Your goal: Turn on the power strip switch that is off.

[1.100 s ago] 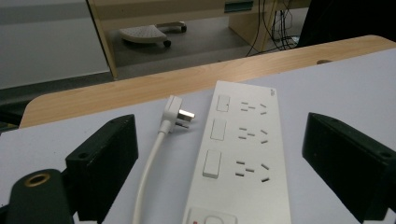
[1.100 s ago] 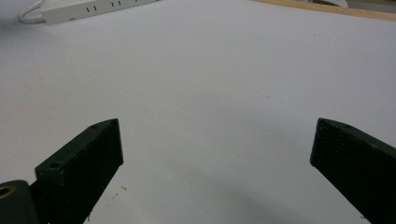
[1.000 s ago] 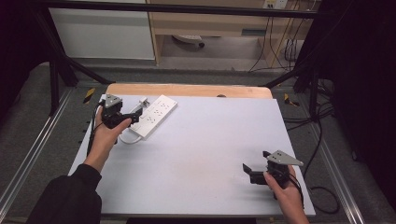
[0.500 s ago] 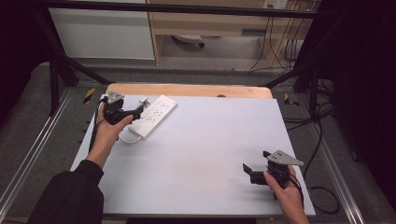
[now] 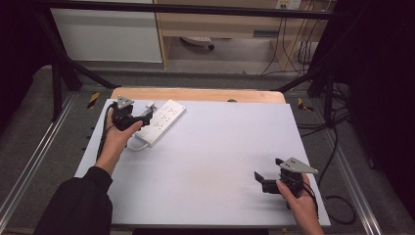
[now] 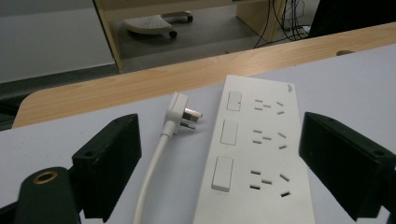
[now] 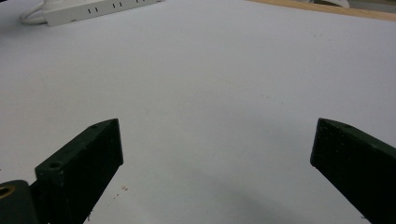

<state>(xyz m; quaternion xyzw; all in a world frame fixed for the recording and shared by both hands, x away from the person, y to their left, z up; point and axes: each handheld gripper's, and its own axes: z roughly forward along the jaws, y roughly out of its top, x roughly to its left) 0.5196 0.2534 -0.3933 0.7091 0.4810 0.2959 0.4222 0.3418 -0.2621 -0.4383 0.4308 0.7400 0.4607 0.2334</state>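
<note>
A white power strip (image 5: 162, 121) lies at the far left of the white table top (image 5: 210, 156), with its white plug (image 6: 180, 111) and cable (image 6: 150, 175) beside it. My left gripper (image 5: 145, 116) hovers at the strip's near-left end, open. In the left gripper view my left gripper (image 6: 222, 140) has its jaws wide apart, with the strip (image 6: 257, 158) and cable between them and nothing gripped. My right gripper (image 5: 260, 180) sits near the front right corner, open and empty. In its own view my right gripper (image 7: 215, 140) stands over bare table, with the strip (image 7: 88, 9) far off.
A bare wooden edge (image 5: 195, 94) runs along the table's far side. Behind it on the floor are a cabinet (image 5: 107, 34), a chair base (image 5: 195, 43) and hanging cables (image 5: 288, 44). Metal rails (image 5: 29, 161) flank the table.
The left gripper has shifted very slightly beside the power strip. The right gripper has stayed where it was.
</note>
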